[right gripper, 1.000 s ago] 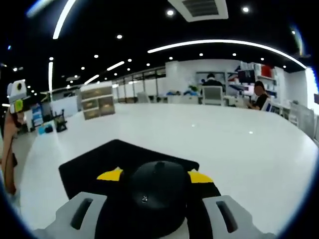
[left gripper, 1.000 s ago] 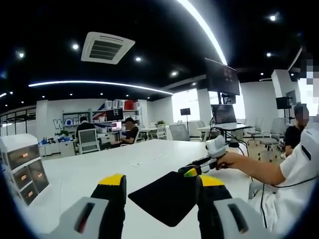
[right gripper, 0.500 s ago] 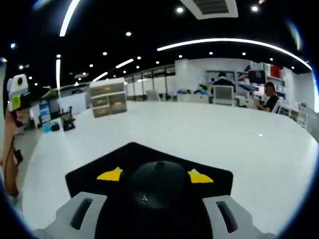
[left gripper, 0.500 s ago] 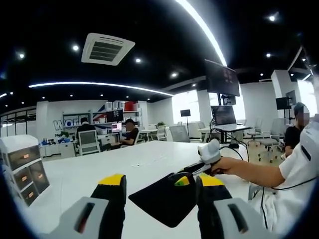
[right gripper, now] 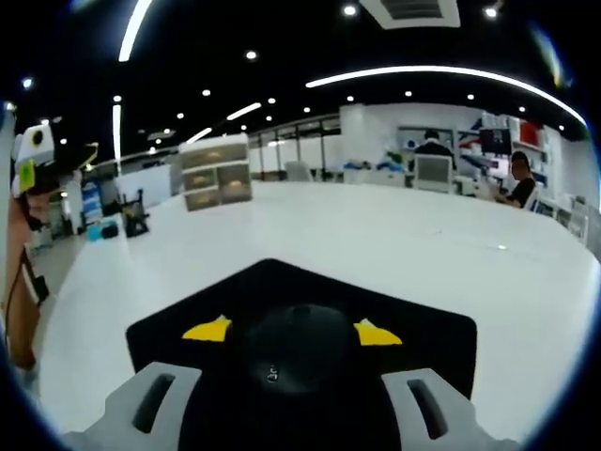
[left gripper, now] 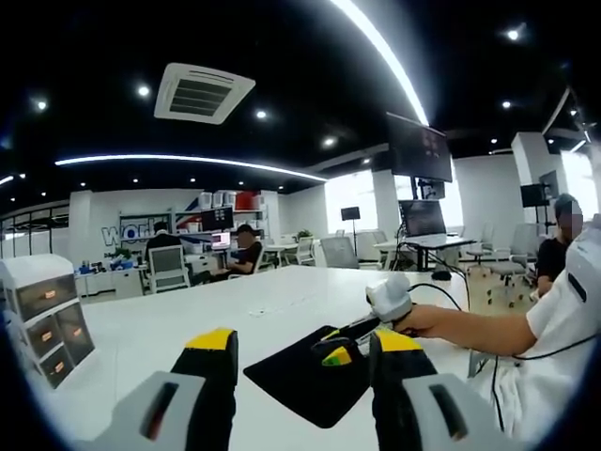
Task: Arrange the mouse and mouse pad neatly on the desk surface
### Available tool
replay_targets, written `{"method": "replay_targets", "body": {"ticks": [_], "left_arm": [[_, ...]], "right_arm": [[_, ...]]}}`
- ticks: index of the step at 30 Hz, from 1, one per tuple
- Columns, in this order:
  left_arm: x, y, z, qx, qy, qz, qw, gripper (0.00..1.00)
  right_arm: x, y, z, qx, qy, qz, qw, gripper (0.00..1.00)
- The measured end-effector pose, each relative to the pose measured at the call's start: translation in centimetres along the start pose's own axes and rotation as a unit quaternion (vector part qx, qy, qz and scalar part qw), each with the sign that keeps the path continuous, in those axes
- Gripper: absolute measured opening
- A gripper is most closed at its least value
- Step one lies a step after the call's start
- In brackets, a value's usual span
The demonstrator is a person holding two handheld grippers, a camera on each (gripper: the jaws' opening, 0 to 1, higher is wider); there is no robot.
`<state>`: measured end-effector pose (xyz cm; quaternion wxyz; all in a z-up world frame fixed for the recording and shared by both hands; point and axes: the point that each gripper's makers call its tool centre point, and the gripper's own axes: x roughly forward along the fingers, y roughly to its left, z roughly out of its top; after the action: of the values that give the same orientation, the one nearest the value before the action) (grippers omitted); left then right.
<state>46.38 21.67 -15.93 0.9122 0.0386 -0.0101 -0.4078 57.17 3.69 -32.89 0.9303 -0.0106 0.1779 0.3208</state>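
Observation:
The black mouse pad (left gripper: 300, 381) lies flat on the white desk (left gripper: 141, 329), just beyond my left gripper (left gripper: 305, 340). That gripper is open, its yellow-tipped jaws wide apart with nothing between them. My right gripper (right gripper: 292, 331) is shut on the black mouse (right gripper: 296, 349), which sits low over the mouse pad (right gripper: 432, 329). In the left gripper view the right gripper (left gripper: 336, 355) reaches in from the right in a hand, its tips over the pad's far right part. In the right gripper view the left gripper (right gripper: 80, 156) is raised at the far left.
A white drawer unit (left gripper: 42, 315) stands at the desk's left end, also visible as the drawer unit (right gripper: 216, 174). The person's forearm (left gripper: 470, 324) crosses the right side. People sit at far desks, and monitors (left gripper: 420, 150) hang on a stand behind.
The right gripper has carried the mouse left and down, from beside the pad's right corner to over the pad. The left gripper has stayed still and open.

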Motion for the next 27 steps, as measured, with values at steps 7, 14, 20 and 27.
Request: {"method": "replay_targets", "body": {"ticks": [7,14,20,27], "left_arm": [[0.12,-0.05,-0.09,0.000,0.001,0.000,1.0000,0.57],[0.16,-0.19,-0.05,0.000,0.000,-0.001,1.0000,0.57],[0.18,-0.25,-0.05,0.000,0.000,-0.001,1.0000,0.57],[0.11,-0.15,-0.01,-0.001,-0.001,-0.002,1.0000,0.57]], "right_arm": [[0.13,0.01,-0.49,0.000,0.002,0.000,1.0000,0.46],[0.23,0.13,-0.72,-0.001,0.002,0.004,1.0000,0.47],[0.22,0.18,-0.75,0.005,-0.003,0.005,1.0000,0.47],[0.25,0.28,-1.00,-0.005,0.000,0.007,1.0000,0.48]]}}
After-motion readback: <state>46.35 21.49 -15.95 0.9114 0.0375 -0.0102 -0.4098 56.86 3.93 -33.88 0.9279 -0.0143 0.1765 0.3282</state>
